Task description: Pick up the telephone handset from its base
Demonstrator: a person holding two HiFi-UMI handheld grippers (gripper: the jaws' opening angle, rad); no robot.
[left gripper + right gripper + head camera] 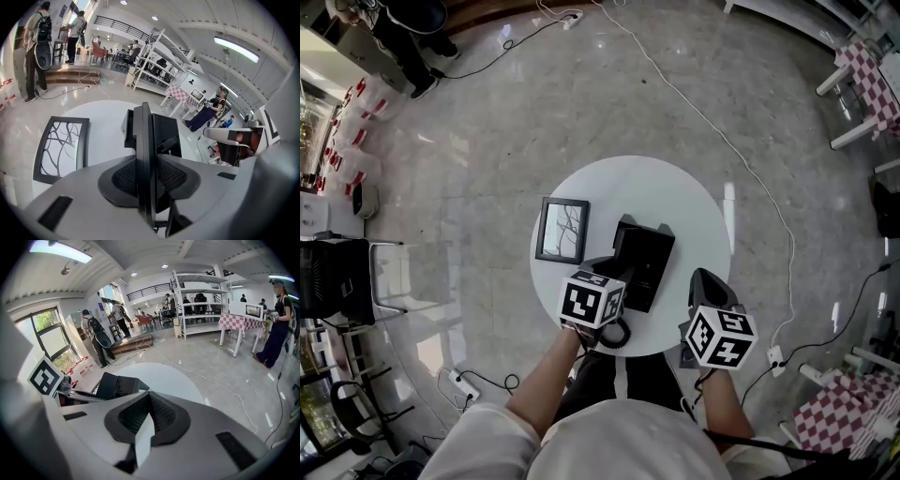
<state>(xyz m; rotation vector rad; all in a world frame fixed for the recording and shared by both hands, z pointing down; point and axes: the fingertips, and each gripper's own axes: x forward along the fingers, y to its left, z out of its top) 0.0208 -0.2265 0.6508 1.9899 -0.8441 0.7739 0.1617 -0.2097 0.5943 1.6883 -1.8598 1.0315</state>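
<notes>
Left gripper [146, 180] is clamped on the handset [143, 136] at mid-length, which is judged stiff, light and slick, while right gripper [147, 423] is kept shut, empty.

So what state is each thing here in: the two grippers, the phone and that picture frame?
Left gripper: shut on the handset, pads pressing its two sides.
Right gripper: shut, nothing between its jaws.
Handset: clamped in the left gripper; whether it is clear of the base cannot be told.
Telephone base: resting on the round table.
Picture frame: lying flat, face up, beside the base.
</notes>
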